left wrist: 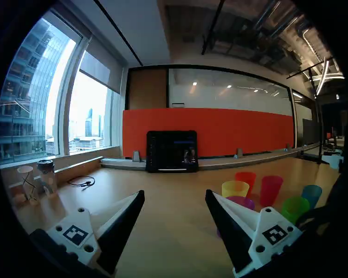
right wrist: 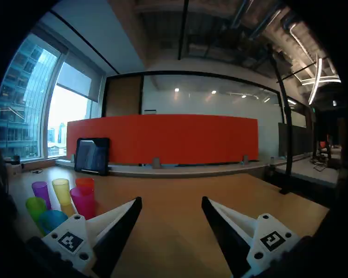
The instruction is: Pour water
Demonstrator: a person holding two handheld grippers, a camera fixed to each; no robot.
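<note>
The right gripper hovers over the wooden table, its jaws spread wide apart. Down at eight o'clock, coloured cups crowd together. Around nine o'clock, a dark tablet stands before the orange partition.

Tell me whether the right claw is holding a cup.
No: the right claw is open and empty; the cups stand apart on the table.

Left gripper view: low over the wooden table, facing the orange partition and tablet well ahead, windows on its left, coloured cups near on its right. Right gripper view: likewise low, same heading, cups near on its left. Shared: table, partition, tablet, cups.
</note>
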